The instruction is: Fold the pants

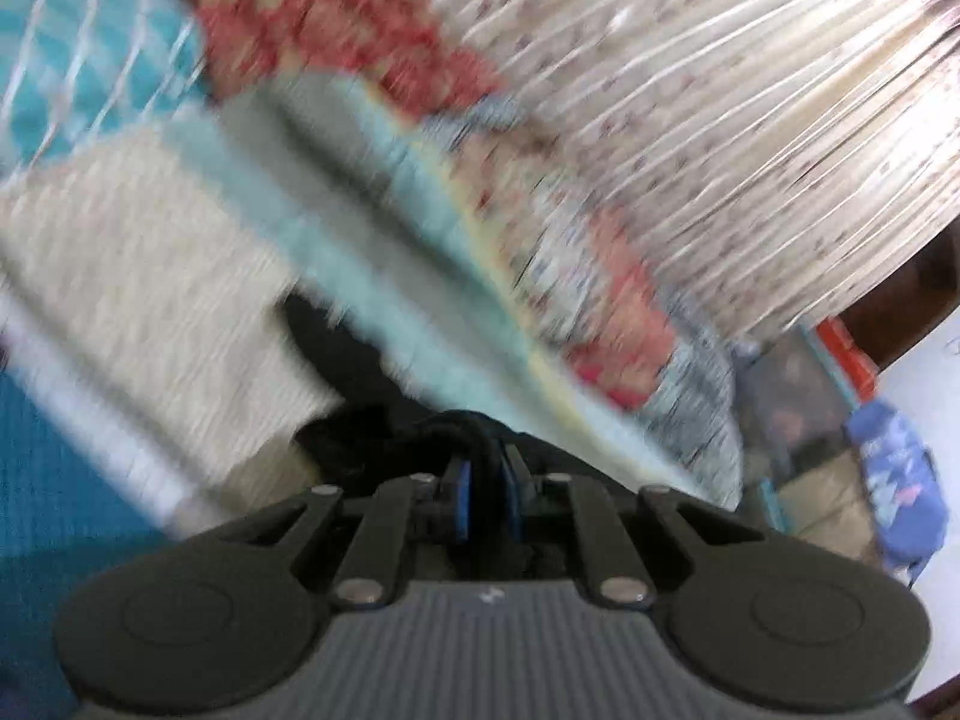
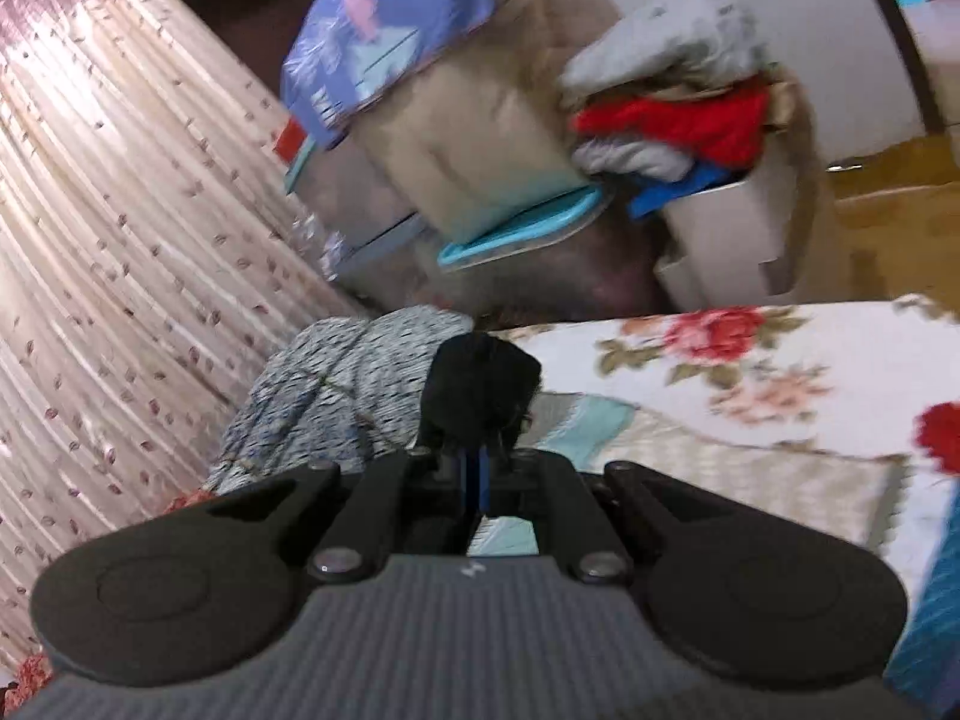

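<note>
The pants are black cloth. In the left wrist view my left gripper (image 1: 485,462) is shut on a fold of the black pants (image 1: 342,360), which hang dark below and left of the fingers. In the right wrist view my right gripper (image 2: 480,450) is shut on another bunched bit of the black pants (image 2: 480,384), held up above the bed. Both views are blurred by motion. The rest of the pants is hidden.
A bed with a floral quilt (image 2: 750,360) and a cream and teal blanket (image 1: 150,276) lies below. A grey speckled cloth (image 2: 336,396) lies at the bed's edge. A patterned curtain (image 2: 120,240) hangs left. Stacked boxes and a full laundry bin (image 2: 708,180) stand beyond the bed.
</note>
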{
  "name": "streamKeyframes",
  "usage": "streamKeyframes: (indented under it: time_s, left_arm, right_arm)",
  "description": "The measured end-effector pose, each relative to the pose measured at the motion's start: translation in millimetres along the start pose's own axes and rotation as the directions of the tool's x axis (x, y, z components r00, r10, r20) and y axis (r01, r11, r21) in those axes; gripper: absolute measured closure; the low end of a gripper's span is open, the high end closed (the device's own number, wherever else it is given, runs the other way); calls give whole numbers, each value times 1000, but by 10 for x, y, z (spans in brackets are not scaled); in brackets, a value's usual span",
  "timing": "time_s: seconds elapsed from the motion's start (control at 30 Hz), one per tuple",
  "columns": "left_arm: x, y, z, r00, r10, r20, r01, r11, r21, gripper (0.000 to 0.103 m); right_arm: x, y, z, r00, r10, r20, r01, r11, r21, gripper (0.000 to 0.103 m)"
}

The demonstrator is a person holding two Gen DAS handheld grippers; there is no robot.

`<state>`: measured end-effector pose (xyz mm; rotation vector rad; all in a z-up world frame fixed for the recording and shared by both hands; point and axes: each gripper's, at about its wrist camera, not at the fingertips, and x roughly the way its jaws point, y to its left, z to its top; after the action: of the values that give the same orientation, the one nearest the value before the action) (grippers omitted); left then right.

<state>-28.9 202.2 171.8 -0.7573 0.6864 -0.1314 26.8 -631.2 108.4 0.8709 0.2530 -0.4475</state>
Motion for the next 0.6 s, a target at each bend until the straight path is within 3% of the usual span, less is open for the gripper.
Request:
streamKeyframes:
  time_s: [0.1,0.17,0.2,0.23,0.27,0.3,0.33,0.4,0.43,0.53,0.6]
  left_arm:
    - [118,383,-478,992,72,-107,-76,997,-30,93]
    - [270,625,-874,968,145,-205,-154,988,-27,92]
    - [349,719,-1072,945,201,-258,-209,978,-5,92]
    - [418,816,-1271,916,258,-307,-267,964,12,87]
    - [414,890,-1376,907,274,-321,-285,958,11,80]
    - [366,938,-1448,911,262,-317,-277,961,-2,79]
    - [294,954,-1451,921,237,-310,-252,968,-10,79]
    - [113,974,-1340,936,212,-280,-220,975,0,77]
    - [-20,974,-1245,947,206,-246,-207,978,20,77]
    - [-319,1001,-923,969,215,-123,-211,976,48,76]
    - [-342,1005,-722,971,233,-59,-229,971,65,74]
  right_arm:
    - [41,-393,-134,995,-85,-43,84,996,-27,97]
    - [102,-650,-361,978,-189,-91,184,981,-66,96]
    - [178,-745,-463,959,-255,-128,243,965,-99,92]
    - [252,-877,-599,926,-333,-179,314,941,-128,89]
    - [296,-1048,-722,885,-399,-239,379,917,-125,88]
    - [265,-1205,-798,862,-424,-279,419,905,-80,81]
    - [180,-1376,-843,860,-416,-297,438,899,10,72]
    - [-38,-1578,-834,881,-390,-267,439,885,157,70]
    - [-113,-1592,-784,878,-407,-252,454,875,168,64]
    - [-342,-1411,-568,873,-470,-131,486,862,147,63]
    - [-479,-1172,-439,886,-462,-30,462,878,127,63]
